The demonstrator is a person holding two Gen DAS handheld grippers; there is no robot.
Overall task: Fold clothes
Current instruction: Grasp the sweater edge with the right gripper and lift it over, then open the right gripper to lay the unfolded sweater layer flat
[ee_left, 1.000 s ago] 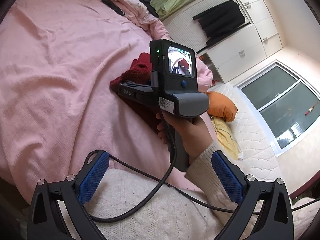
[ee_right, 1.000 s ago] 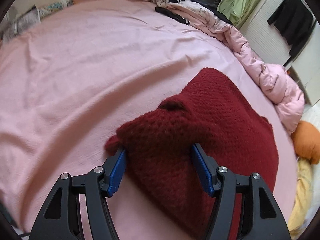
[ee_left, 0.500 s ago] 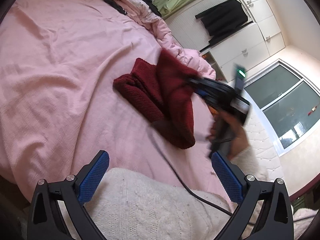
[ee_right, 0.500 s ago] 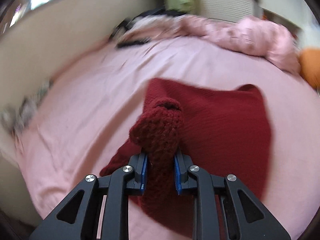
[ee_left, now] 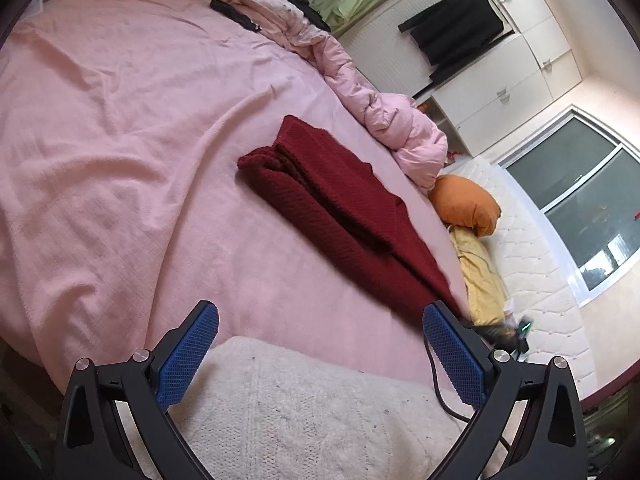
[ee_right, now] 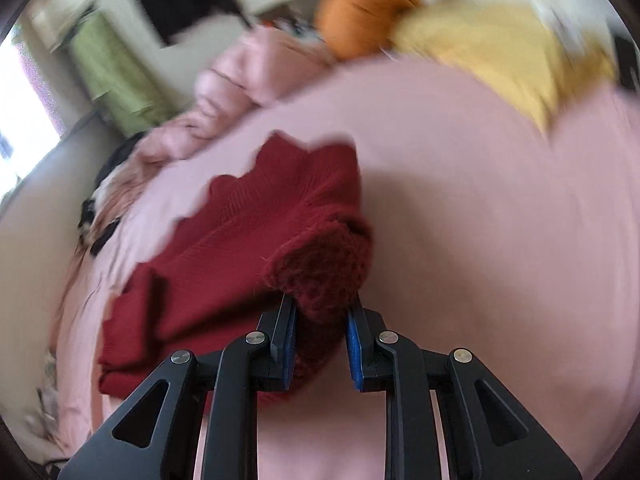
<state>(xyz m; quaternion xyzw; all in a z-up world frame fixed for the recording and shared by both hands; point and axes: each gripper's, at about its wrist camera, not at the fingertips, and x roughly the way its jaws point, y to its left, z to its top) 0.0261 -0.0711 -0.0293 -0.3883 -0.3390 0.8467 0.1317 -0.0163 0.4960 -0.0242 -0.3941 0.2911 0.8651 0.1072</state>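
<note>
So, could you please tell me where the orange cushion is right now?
In the left wrist view, the orange cushion lies right of the dark red sweater, just off the pink bed's edge, between the pink duvet and yellow cloth.

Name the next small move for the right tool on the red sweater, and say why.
Probably lay the pinched end down flat on the pink bedsheet before letting go. The right tool is shut on a bunched knit end of the red sweater, which stretches across the bed toward it, only partly folded. The left tool is open and empty, so it could pin the far end.
</note>
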